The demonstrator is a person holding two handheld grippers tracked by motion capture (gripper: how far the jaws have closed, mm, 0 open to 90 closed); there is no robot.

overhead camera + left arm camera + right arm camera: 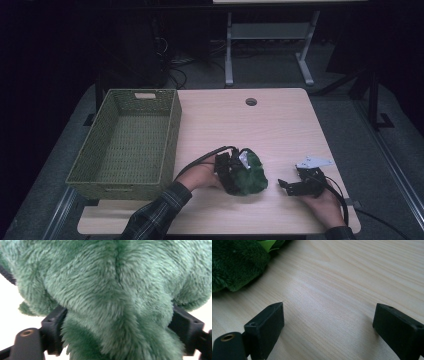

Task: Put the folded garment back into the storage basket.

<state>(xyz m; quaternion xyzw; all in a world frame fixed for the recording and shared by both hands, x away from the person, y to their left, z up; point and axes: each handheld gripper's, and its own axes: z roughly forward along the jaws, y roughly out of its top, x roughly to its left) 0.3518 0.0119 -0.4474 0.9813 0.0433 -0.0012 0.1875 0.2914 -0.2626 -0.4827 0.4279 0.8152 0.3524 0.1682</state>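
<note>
High view has my left gripper (235, 172) pressed into the green plush toy (248, 172), which lies on the table (280, 120) near its front edge, about midway along it and just right of the green woven basket (127, 140) that stands along the left edge. Left gripper view shows its two black jaws set on either side of a fold of the fur (112, 302), pinching it, so I judge the grasp made and the lift not yet begun. My right gripper (300, 184) rests near the front right corner, apart from the toy, its jaws standing wide over bare wood with nothing between them. Next, I think, I must raise the toy clear of the basket's near wall, carry it left and let it down inside.
</note>
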